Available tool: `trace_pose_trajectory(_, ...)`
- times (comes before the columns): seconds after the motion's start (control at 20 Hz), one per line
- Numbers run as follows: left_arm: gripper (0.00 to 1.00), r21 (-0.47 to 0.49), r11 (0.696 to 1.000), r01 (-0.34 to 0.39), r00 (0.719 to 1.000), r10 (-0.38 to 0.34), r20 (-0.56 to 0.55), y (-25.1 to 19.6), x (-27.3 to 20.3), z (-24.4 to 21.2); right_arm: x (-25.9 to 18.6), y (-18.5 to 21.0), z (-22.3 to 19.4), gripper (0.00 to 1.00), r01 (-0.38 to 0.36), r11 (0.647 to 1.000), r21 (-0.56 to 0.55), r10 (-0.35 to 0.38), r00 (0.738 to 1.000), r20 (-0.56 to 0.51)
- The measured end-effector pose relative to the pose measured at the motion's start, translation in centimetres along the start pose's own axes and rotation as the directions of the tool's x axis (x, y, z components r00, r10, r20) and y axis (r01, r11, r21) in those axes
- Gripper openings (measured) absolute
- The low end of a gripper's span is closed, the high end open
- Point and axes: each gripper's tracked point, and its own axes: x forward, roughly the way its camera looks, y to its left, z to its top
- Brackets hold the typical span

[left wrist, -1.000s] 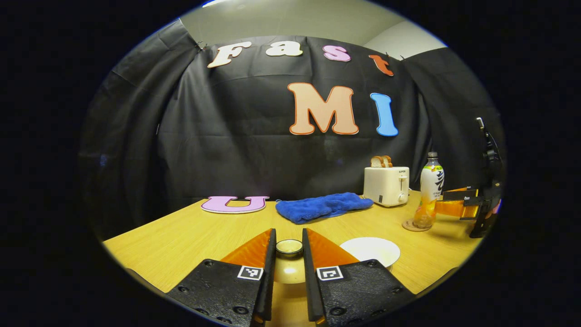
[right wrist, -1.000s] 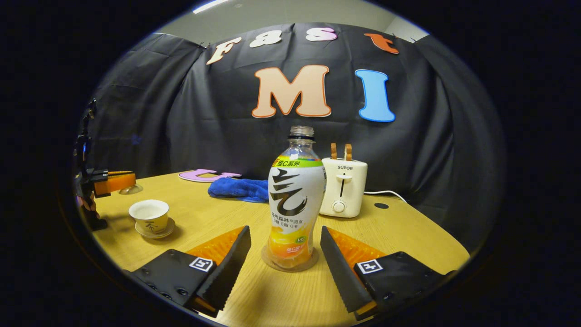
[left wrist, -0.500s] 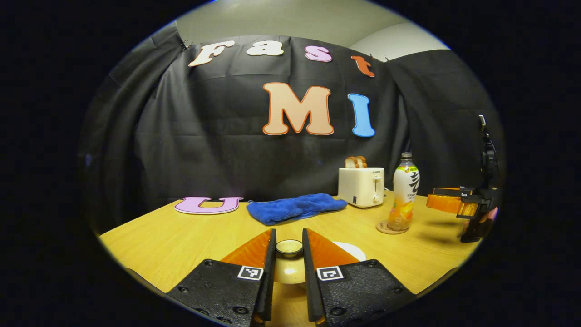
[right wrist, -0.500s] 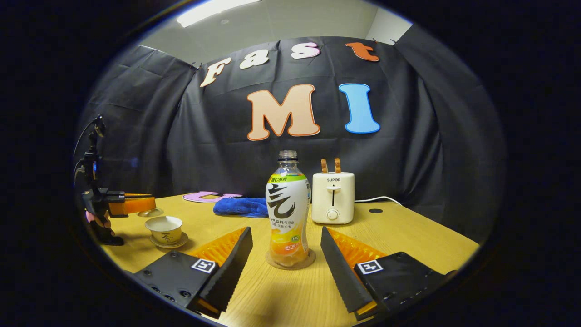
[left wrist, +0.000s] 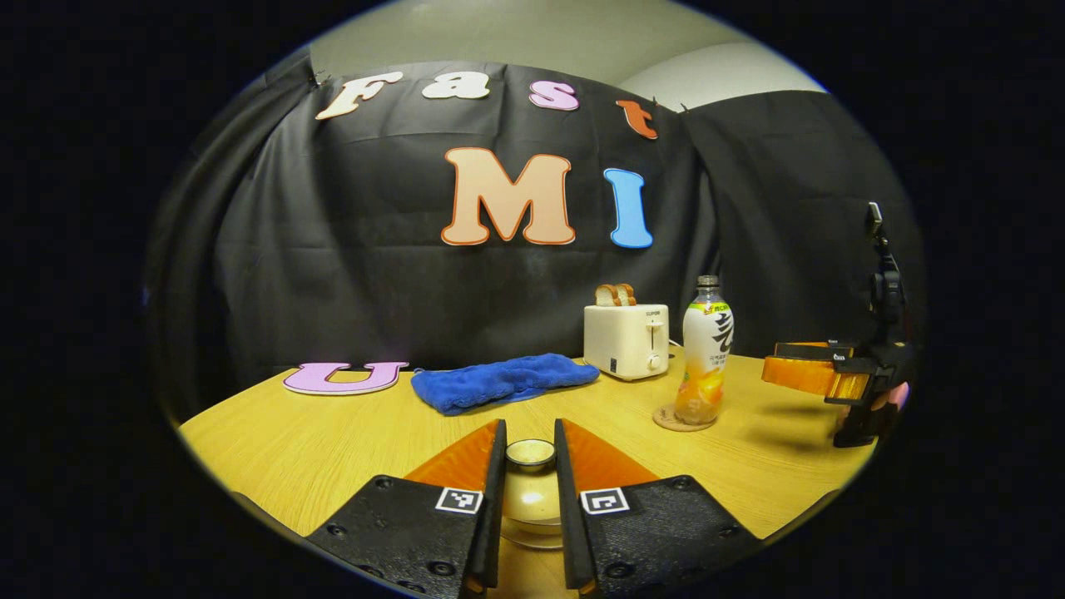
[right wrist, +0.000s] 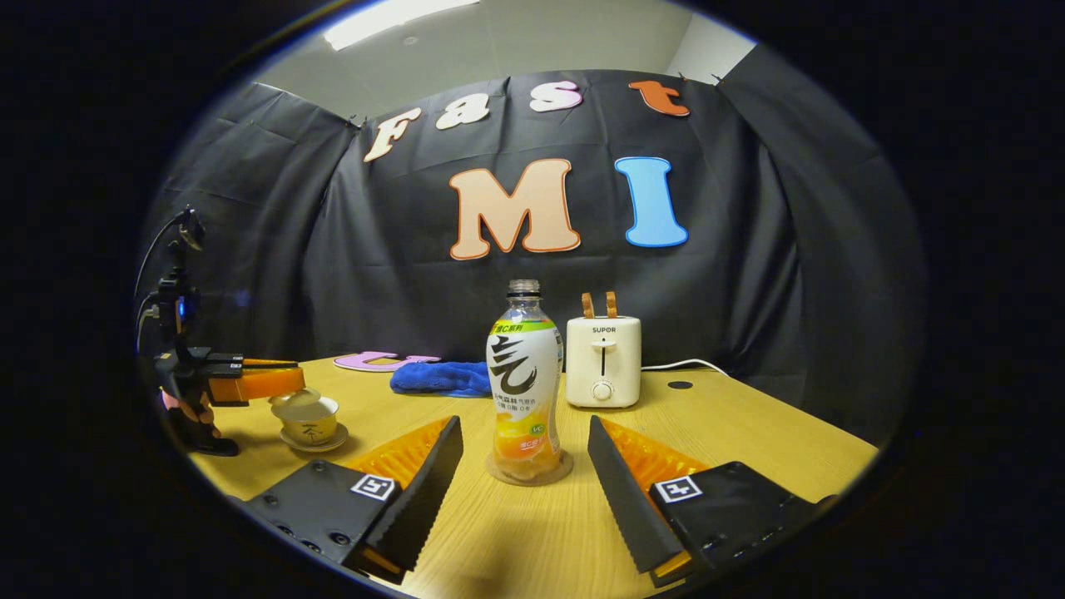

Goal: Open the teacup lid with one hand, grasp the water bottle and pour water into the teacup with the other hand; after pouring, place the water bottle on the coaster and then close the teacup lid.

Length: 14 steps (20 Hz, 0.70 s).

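My right hand-held gripper (right wrist: 524, 470) is spread wide, clear of the bottle (right wrist: 523, 387), which stands upright on its coaster (right wrist: 530, 476) on the worktop (right wrist: 749, 433). Far left, my left hand-held gripper (right wrist: 279, 383) holds the lid (right wrist: 295, 399) just over the teacup (right wrist: 310, 422).

Water bottle (right wrist: 523, 378) upright on coaster (right wrist: 530, 471), dead ahead of right gripper (right wrist: 524, 482). Its jaws spread wide, open lane of bare desk (right wrist: 532, 541) straight to bottle, nothing in between. Toaster (right wrist: 602, 360) just behind-right of bottle, tight gap there. Blue towel (right wrist: 439, 378) behind-left of bottle, flat, easy to pass over. Well left of bottle: teacup (right wrist: 309, 419) on saucer, left gripper (right wrist: 287, 384) holding lid (left wrist: 531, 453) right over it, blocks that side. Desk right of bottle wide open.
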Motion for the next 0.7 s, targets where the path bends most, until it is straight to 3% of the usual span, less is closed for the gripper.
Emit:
trace_pose_trajectory(0.1, 0.28, 0.005, 1.000, 0.023, 1.000, -0.023, -0.009, -0.4, 0.1, -0.1, -0.2, 0.0, 0.1, 0.96, -0.001, 1.000, -0.001, 0.001, 1.000, 0.000)
trace_pose_trajectory(0.15, 0.28, 0.007, 0.999, 0.033, 0.999, -0.033, -0.020, -0.6, 0.2, -0.3, -0.2, 0.0, 0.1, 0.91, -0.004, 1.000, -0.001, 0.004, 1.000, 0.000)
trace_pose_trajectory(0.2, 0.28, 0.009, 0.999, 0.042, 0.998, -0.042, -0.038, -0.7, 0.3, -0.6, -0.1, 0.1, 0.2, 0.96, -0.007, 1.000, -0.001, 0.007, 1.000, 0.000)
trace_pose_trajectory(0.35, 0.28, 0.015, 0.999, 0.049, 0.995, -0.048, -0.086, -0.8, 0.6, -1.3, 0.0, 0.2, 0.1, 0.96, -0.011, 1.000, -0.001, 0.011, 1.000, 0.001)
trace_pose_trajectory(0.4, 0.28, 0.018, 0.998, 0.052, 0.994, -0.050, -0.101, -1.0, 0.7, -1.5, -0.1, 0.2, 0.1, 0.91, -0.012, 1.000, -0.001, 0.012, 1.000, 0.001)
trace_pose_trajectory(0.45, 0.28, 0.020, 0.998, 0.053, 0.992, -0.051, -0.114, -1.0, 0.7, -1.7, 0.0, 0.2, 0.1, 0.96, -0.012, 1.000, -0.001, 0.012, 1.000, 0.001)
trace_pose_trajectory(0.7, 0.31, 0.021, 0.998, 0.053, 0.991, -0.050, -0.122, -0.9, 0.7, -1.7, 0.0, 0.2, 0.1, 0.96, -0.011, 1.000, -0.001, 0.012, 1.000, 0.002)
